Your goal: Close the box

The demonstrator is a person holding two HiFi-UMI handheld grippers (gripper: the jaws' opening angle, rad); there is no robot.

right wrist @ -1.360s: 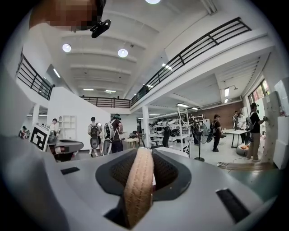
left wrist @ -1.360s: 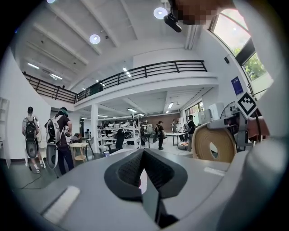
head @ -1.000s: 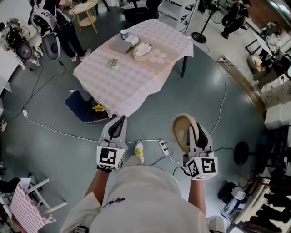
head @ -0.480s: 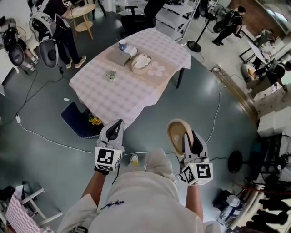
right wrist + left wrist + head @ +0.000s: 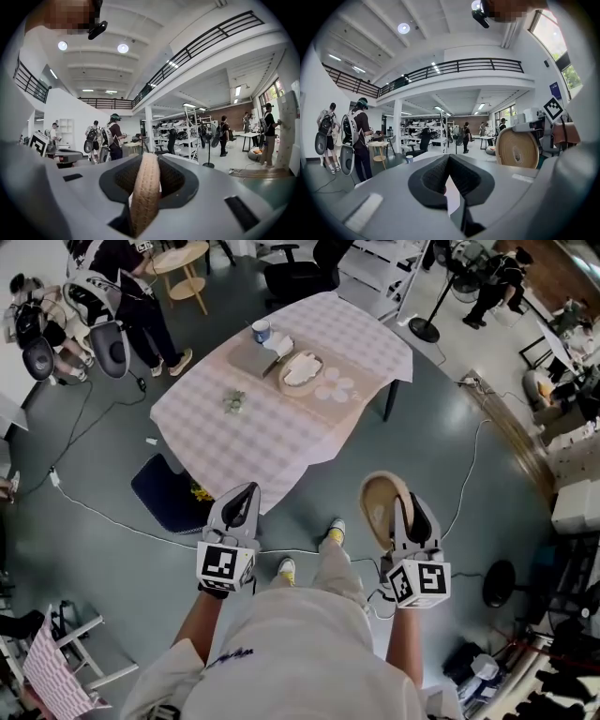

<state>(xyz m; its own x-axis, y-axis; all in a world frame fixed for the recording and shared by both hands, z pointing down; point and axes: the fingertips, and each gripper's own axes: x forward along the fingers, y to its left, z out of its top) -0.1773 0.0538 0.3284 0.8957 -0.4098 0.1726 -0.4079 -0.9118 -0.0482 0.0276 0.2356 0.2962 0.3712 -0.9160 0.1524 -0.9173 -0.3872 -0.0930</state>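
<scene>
Table (image 5: 267, 442) in pink checked cloth (image 5: 367, 334) with woven box (image 5: 302, 371), grey floor (image 5: 103, 559) around

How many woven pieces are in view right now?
2: a round woven lid gripped in the right hand-held gripper, and the open woven box on the table ahead, toward its far side. Others may be hidden.
</scene>
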